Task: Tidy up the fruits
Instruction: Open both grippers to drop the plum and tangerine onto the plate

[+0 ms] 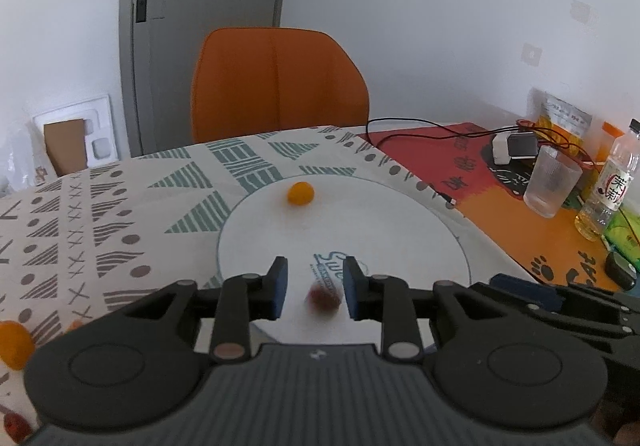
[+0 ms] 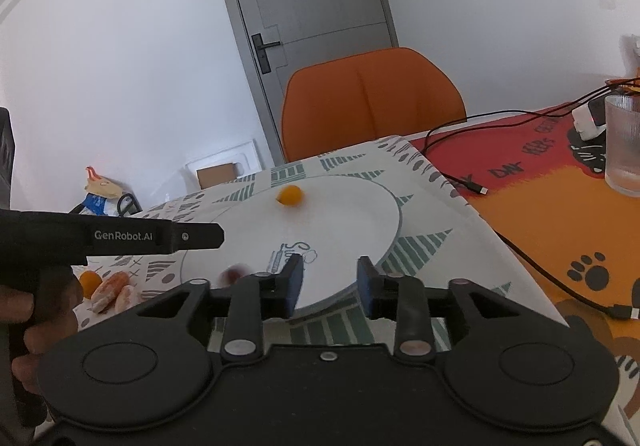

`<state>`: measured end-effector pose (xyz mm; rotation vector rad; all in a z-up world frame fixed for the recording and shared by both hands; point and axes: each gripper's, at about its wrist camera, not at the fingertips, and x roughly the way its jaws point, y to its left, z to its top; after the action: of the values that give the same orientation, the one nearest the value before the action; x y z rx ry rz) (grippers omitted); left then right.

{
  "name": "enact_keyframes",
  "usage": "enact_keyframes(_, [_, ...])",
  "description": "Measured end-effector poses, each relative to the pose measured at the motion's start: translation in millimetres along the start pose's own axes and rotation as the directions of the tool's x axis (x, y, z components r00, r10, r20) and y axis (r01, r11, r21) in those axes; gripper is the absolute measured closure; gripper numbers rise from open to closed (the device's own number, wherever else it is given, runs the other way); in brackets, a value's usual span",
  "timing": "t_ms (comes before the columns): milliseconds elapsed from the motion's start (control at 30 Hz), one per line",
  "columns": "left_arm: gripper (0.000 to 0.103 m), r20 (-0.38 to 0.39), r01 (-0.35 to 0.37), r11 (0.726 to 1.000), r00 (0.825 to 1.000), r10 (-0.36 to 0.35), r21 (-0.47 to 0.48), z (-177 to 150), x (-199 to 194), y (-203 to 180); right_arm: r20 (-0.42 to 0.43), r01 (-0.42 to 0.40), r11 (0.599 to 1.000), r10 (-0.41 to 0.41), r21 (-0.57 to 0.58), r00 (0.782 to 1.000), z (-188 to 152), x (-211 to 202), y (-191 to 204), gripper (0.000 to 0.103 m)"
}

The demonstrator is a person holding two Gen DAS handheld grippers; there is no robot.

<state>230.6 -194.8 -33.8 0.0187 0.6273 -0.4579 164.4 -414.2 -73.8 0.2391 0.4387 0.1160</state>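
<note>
Fruit on the white plate [image 1: 400, 230]: a small dark red fruit [image 1: 324, 297], blurred, at the plate's near side, lying between the left gripper [image 1: 314, 288] jaws. Jaws narrow but parted, a gap showing on each side of the fruit; pads not pressing it. A small orange fruit [image 1: 300, 193] sits at the plate's far side, well apart from the red one. Right gripper [image 2: 330, 286] hangs over the plate's near right edge, jaws moderately apart, nothing between them. In the right wrist view, off the plate to the left, another orange fruit [image 2: 89, 282] lies beside peeled citrus segments [image 2: 114, 292] on the patterned cloth [image 1: 100, 214]. Worktop beyond carries a red-orange mat [image 2: 560, 214], a ribbed glass [image 1: 552, 182], a bottle [image 1: 608, 186] and black cables [image 2: 500, 118]. Orange chair [image 1: 276, 82] behind; grey door [image 1: 208, 6] past it.
</note>
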Motion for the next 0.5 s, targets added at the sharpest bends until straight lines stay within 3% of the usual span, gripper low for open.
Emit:
enact_keyframes(100, [0.071,-0.004,-0.015,1.000,1.000,0.015,-0.006,-2.0,-6.4,5.3,-0.001,-0.001,1.000,0.001,0.007,1.000,-0.6,-1.6,-0.3,0.064])
enact_keyframes(200, [0.058,0.002,-0.048,0.999,0.999,0.048,-0.016,-3.9,-15.2,11.7,0.002,-0.004,1.000,0.004,0.010,1.000,-0.3,-3.3,0.8,0.061])
enact_keyframes(233, [0.048,0.005,-0.061,0.998,0.998,0.061,-0.026,-4.6,-18.4,14.5,0.004,-0.006,1.000,0.006,0.009,1.000,-0.4,-4.0,1.9,0.059])
enact_keyframes(267, [0.041,0.009,-0.073,0.996,0.997,0.074,-0.041,-5.4,-22.3,17.9,0.006,-0.007,1.000,0.007,0.008,1.000,-0.6,-4.8,3.1,0.055])
enact_keyframes(400, [0.027,0.041,-0.101,0.992,0.994,0.105,-0.079,-5.7,-40.3,32.0,0.005,-0.017,1.000,0.017,0.010,1.000,-2.6,-7.1,8.0,0.038])
enact_keyframes(500, [0.016,0.086,-0.125,0.985,0.987,0.136,-0.120,-4.9,-57.8,45.2,0.009,-0.023,1.000,0.023,0.011,1.000,-4.3,-9.0,9.9,0.031])
